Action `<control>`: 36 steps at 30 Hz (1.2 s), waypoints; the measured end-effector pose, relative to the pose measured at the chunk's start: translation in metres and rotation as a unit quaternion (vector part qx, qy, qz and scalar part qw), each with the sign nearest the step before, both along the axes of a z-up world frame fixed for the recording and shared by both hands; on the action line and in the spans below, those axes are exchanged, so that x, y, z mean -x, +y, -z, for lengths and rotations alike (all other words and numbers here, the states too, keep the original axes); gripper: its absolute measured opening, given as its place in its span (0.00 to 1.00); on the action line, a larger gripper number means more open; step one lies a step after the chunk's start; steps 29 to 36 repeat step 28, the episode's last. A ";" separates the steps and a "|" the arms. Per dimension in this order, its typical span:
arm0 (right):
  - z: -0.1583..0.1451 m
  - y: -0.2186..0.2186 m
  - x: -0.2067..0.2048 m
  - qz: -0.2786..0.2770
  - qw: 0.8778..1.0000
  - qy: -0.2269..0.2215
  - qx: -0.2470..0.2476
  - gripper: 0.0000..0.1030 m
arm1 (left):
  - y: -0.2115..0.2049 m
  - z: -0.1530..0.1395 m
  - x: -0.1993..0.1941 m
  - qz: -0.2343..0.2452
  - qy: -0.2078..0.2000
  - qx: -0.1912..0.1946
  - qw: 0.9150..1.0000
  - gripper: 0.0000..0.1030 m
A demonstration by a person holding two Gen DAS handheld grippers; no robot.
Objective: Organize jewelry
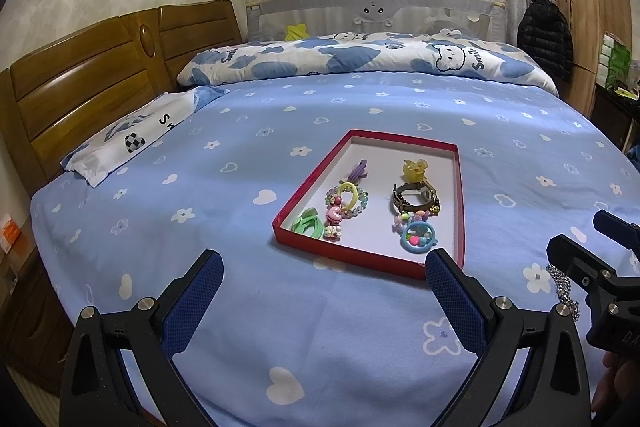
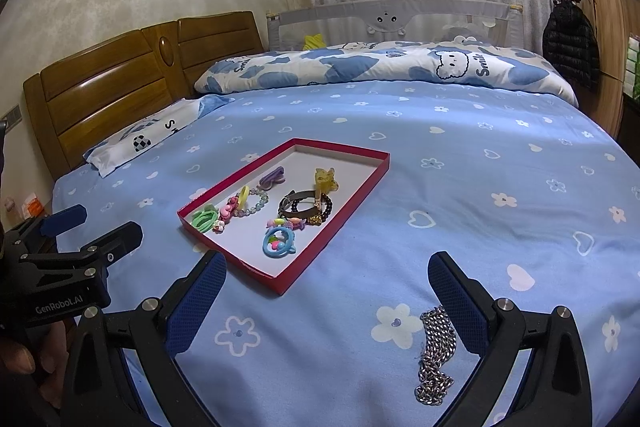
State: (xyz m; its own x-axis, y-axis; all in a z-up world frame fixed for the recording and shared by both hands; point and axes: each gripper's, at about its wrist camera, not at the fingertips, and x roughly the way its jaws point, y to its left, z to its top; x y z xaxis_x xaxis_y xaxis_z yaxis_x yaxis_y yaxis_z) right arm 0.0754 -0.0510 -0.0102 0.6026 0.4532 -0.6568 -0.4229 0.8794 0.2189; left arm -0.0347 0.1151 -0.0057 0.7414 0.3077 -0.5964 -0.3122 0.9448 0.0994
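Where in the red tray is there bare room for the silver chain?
In the red tray, the far end beyond the yellow clip and the near corner past the blue ring are bare. The middle is crowded. The silver chain lies by the right claw.

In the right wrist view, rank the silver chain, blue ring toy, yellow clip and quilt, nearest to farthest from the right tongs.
1. Silver chain, on the sheet by the right finger.
2. Blue ring toy, tray's near end.
3. Yellow clip, mid-tray.
4. Quilt, far side of the bed.
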 end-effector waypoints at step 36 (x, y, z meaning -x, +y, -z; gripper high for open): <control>-0.001 -0.006 -0.006 0.006 1.000 0.011 -0.001 0.99 | 0.001 0.002 -0.002 0.001 0.003 0.007 1.000 0.99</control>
